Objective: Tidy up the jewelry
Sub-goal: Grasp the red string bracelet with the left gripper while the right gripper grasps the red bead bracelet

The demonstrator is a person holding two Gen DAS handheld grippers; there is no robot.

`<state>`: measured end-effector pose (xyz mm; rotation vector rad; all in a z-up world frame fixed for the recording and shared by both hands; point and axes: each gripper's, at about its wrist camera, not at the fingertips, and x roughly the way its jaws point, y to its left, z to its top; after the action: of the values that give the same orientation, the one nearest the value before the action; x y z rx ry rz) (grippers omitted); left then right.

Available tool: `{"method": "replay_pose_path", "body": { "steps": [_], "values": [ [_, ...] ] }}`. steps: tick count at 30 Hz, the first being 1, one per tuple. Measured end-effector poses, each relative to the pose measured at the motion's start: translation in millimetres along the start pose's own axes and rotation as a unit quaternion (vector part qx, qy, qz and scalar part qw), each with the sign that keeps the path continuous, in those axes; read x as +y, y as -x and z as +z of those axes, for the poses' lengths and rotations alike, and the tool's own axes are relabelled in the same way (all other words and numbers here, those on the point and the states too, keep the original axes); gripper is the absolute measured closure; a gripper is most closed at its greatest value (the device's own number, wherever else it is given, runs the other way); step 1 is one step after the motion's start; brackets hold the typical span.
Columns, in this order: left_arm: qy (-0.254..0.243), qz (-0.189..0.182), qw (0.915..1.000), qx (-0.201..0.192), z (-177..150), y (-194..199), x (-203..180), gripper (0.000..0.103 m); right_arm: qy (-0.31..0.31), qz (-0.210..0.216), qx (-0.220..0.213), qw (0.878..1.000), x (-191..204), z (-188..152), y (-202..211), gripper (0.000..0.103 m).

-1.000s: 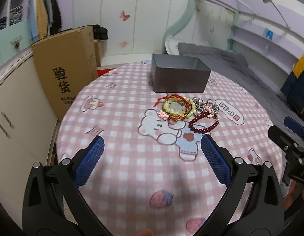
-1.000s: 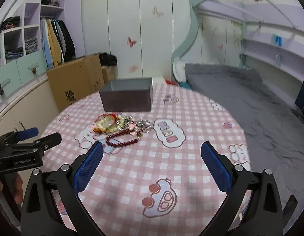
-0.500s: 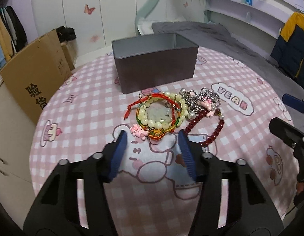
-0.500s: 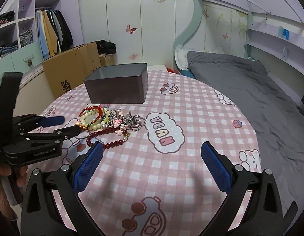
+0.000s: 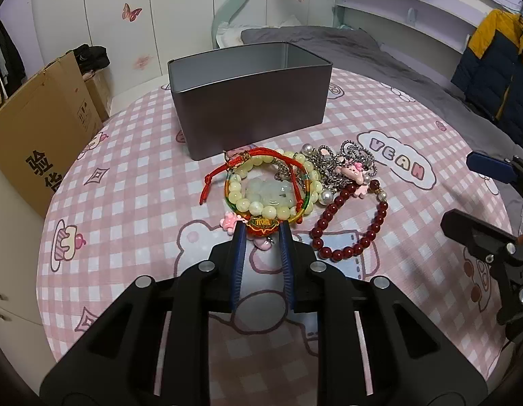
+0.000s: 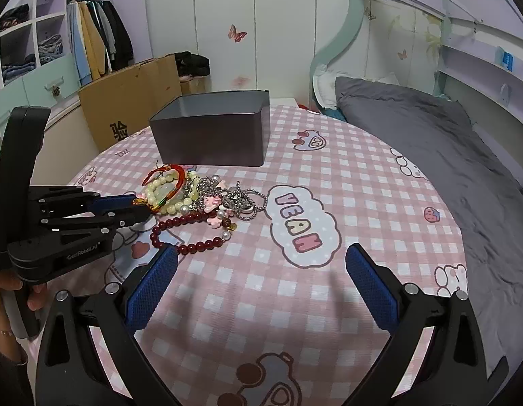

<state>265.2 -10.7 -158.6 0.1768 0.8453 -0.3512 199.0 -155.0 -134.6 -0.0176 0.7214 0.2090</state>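
The left claw point(image 5: 261, 231) is closing on a red charm point(image 5: 262, 226) atop the pink checked tablecloth point(image 5: 132, 182); the right claw point(image 6: 261, 257) gapes.

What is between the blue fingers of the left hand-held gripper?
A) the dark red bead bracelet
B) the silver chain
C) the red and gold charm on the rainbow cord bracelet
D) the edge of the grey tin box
C. The left hand-held gripper is closing with its blue fingers on either side of the red and gold charm, while the dark red bead bracelet lies off to the side.
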Motion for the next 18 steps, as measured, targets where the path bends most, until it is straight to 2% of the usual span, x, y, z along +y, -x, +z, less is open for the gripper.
{"method": "replay_pose_path", "body": {
  "steps": [8,11,14,18],
  "values": [
    [0.014,-0.022,0.9992,-0.029,-2,23,7,0.084,0.002,0.016,0.009,1.0,5,2,-2,0.008],
    [0.034,-0.035,0.9977,-0.046,-4,39,13,0.084,0.007,0.026,0.019,0.999,10,4,-7,0.008],
    [0.051,-0.047,0.9955,-0.065,-8,57,20,0.084,0.018,0.038,0.03,0.999,18,5,-10,0.016],
    [0.069,-0.069,0.9919,-0.082,-15,77,29,0.084,0.047,0.064,0.045,0.996,37,7,-16,0.035]
  ]
}}
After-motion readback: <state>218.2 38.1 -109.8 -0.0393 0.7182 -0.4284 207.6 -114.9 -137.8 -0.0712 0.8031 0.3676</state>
